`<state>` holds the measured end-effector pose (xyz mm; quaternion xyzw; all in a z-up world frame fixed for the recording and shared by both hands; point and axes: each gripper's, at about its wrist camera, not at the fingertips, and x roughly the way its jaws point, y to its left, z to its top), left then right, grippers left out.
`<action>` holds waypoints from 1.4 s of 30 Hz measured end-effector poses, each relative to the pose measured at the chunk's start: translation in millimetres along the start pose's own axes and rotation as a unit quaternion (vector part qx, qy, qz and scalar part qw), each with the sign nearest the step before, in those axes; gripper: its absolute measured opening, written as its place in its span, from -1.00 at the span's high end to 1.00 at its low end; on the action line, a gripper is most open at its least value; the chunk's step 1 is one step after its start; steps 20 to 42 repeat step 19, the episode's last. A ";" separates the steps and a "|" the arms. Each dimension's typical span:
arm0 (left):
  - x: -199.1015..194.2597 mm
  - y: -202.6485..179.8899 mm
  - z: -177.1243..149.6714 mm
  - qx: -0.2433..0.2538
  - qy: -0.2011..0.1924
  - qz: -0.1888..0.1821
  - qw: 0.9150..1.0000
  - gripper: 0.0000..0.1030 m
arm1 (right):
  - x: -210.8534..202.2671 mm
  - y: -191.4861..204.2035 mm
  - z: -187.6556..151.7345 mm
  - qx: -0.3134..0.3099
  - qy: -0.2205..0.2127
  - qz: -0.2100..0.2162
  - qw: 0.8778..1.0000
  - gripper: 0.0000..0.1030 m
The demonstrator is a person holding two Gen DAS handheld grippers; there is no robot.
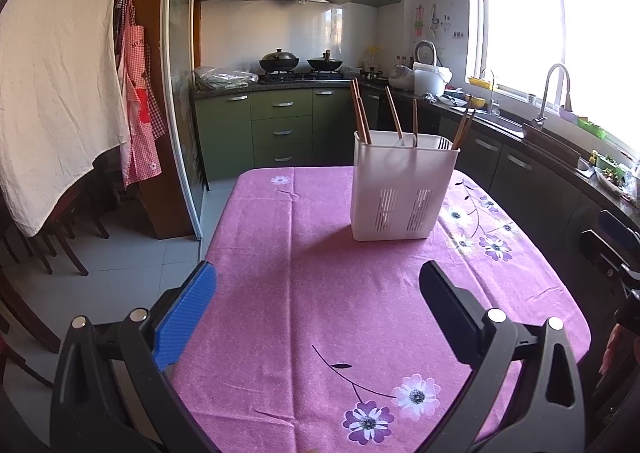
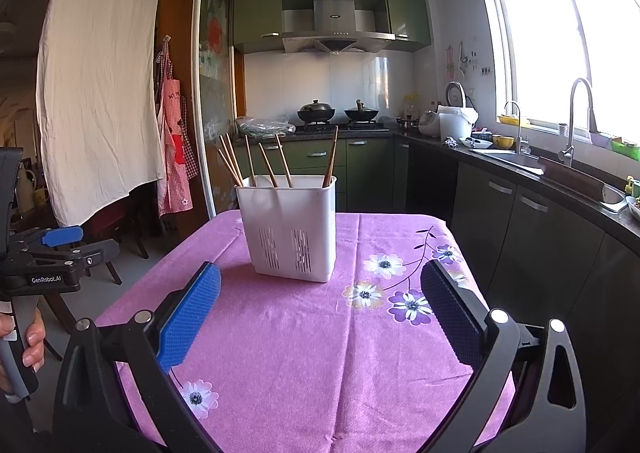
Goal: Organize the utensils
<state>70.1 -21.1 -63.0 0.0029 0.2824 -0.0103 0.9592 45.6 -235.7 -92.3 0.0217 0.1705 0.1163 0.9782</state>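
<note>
A white plastic utensil holder (image 1: 402, 189) stands upright on the pink flowered tablecloth (image 1: 320, 293), toward the far right. Several wooden chopsticks (image 1: 362, 115) stick up out of it, and a white spoon (image 1: 407, 140) rests inside. My left gripper (image 1: 318, 281) is open and empty, well short of the holder. In the right wrist view the holder (image 2: 294, 229) stands ahead with the chopsticks (image 2: 266, 165) in it. My right gripper (image 2: 320, 285) is open and empty, just short of it. The left gripper's body (image 2: 52, 253) shows at the left edge.
The table drops off at its left edge (image 1: 216, 229) to a tiled floor with dark wooden chairs (image 1: 60, 241). A dark kitchen counter with a sink and tap (image 2: 572, 125) runs along the right. A stove with two woks (image 2: 340, 113) stands at the back.
</note>
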 end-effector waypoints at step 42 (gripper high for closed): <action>39.6 13.8 7.0 -0.008 0.005 0.011 1.000 -0.87 | 19.6 -8.7 -2.8 0.006 0.020 -0.003 1.000 -0.91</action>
